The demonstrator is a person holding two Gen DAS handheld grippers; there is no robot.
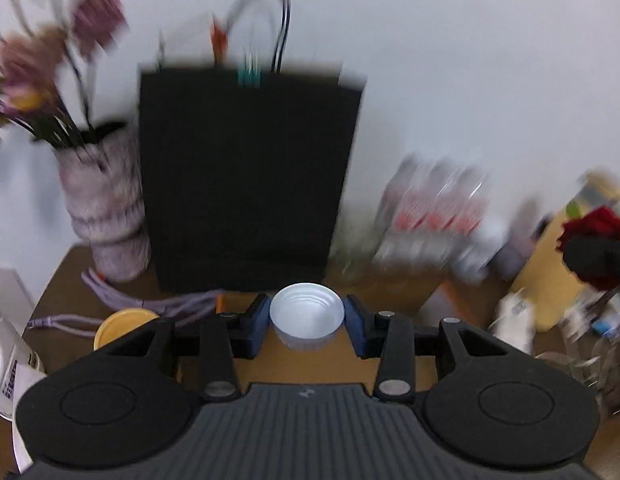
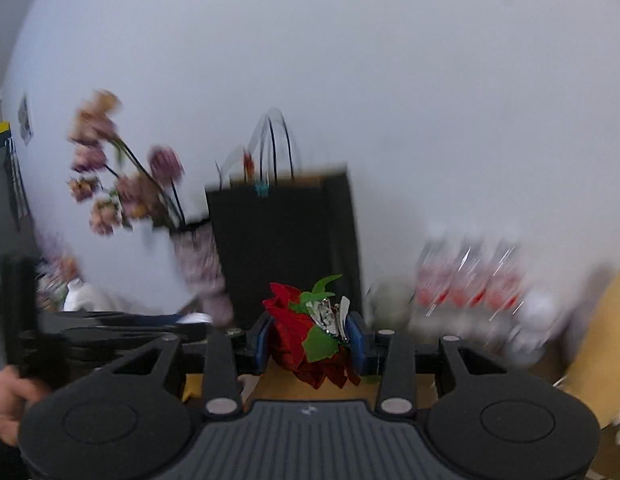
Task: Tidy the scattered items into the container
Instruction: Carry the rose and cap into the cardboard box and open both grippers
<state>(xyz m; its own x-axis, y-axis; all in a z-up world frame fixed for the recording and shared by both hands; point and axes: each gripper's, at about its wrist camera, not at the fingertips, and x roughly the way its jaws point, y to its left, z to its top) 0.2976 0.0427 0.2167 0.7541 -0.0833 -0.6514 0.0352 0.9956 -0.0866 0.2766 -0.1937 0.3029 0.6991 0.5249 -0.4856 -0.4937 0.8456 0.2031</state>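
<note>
My left gripper (image 1: 307, 318) is shut on a small white plastic cap (image 1: 307, 314), open side up, held above the brown table in front of the black paper bag (image 1: 249, 184). My right gripper (image 2: 312, 334) is shut on a red fabric rose hair clip (image 2: 310, 340) with green leaves and a metal clip, held above the table before the black paper bag (image 2: 285, 248). The right gripper and its rose also show at the right edge of the left wrist view (image 1: 594, 240). The left gripper shows at the left of the right wrist view (image 2: 109, 328).
A knitted vase of pink flowers (image 1: 105, 216) stands left of the bag. A purple cord (image 1: 141, 304) and a yellow lid (image 1: 123, 322) lie on the table. A pack of water bottles (image 1: 434, 220) and a yellow box (image 1: 550, 272) stand at the right.
</note>
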